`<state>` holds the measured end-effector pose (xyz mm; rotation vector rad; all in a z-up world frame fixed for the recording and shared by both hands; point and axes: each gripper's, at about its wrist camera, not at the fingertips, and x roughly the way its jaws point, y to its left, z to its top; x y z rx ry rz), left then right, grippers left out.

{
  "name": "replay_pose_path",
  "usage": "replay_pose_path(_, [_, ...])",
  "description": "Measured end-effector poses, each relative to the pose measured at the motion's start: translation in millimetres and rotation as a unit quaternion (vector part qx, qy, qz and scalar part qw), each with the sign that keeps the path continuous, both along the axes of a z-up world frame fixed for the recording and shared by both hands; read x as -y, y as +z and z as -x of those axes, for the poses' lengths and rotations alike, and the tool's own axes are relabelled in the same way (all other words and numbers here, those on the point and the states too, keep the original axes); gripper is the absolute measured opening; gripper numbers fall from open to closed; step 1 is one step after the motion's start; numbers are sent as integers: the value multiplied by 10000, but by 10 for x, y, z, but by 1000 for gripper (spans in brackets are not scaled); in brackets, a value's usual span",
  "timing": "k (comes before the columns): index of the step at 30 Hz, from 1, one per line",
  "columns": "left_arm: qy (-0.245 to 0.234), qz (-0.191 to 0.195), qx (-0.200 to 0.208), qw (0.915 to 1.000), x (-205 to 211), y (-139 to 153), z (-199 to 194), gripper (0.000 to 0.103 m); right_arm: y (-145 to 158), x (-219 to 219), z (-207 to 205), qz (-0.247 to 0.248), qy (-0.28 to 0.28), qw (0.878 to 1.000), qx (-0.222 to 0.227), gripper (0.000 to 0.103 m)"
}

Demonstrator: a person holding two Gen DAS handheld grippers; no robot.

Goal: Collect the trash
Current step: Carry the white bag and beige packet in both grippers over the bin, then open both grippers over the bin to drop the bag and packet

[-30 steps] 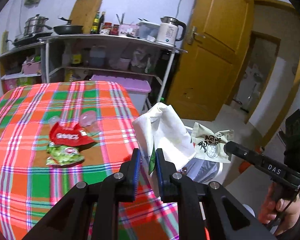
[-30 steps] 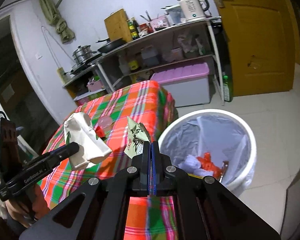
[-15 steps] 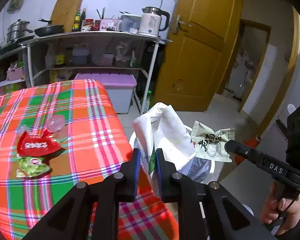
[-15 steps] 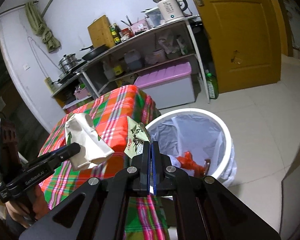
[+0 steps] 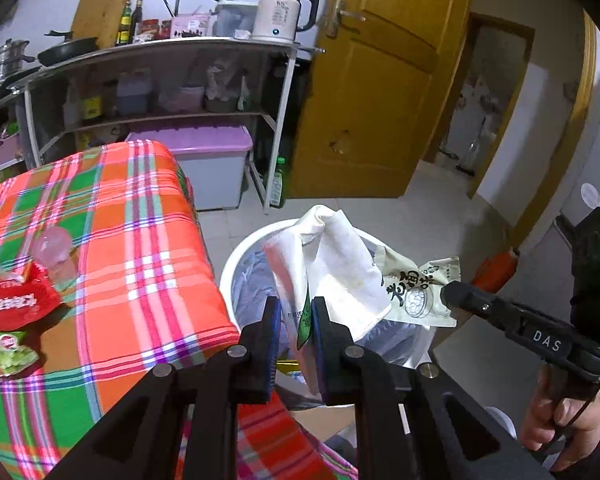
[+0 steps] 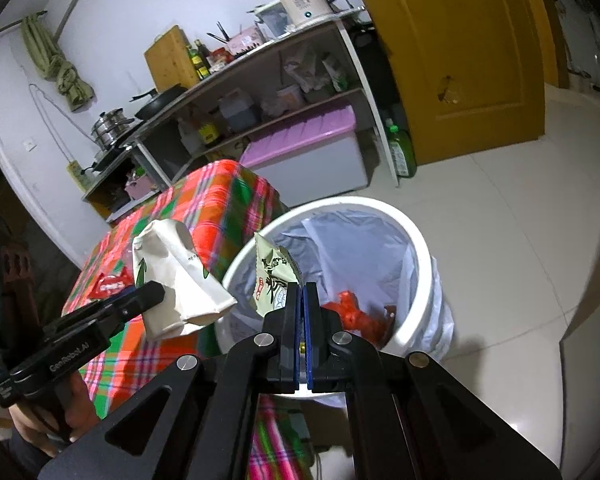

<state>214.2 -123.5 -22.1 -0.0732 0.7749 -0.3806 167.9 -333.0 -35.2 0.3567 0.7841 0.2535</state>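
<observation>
A crumpled white paper bag point(image 5: 332, 264) is clamped between the pads of the left gripper point(image 5: 294, 320) and is held above the white bin point(image 5: 236, 256), at the bin's left side. A pale green snack wrapper point(image 6: 274, 280) is pinched by the right gripper point(image 6: 301, 308), whose pads are pressed together on its lower edge. The wrapper is held over the near rim of the bin, just right of the bag. The bin is lined with a clear plastic liner point(image 6: 352, 248), and red trash point(image 6: 356, 316) is seen at its bottom. The bin stands on the floor beside the right edge of the plaid tabletop point(image 5: 140, 248). A red packet point(image 5: 14, 300), a green packet point(image 5: 4, 350) and a clear cup point(image 5: 54, 244) are left on the tabletop, far left.
</observation>
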Motion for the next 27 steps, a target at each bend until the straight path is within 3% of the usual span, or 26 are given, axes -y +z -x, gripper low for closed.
replay_pose_path(14, [-18, -47, -514, 9987, 148, -316, -330, 16, -375, 117, -294, -3, -32, 9984, -565, 7])
replay_pose_path(23, [-25, 27, -574, 9983, 110, -326, -327, 22, -390, 116, -279, 20, -50, 9985, -537, 18])
replay_pose_path(27, [-28, 57, -523, 9986, 83, -294, -301, 22, -318, 104, -230, 20, -42, 9990, -454, 19])
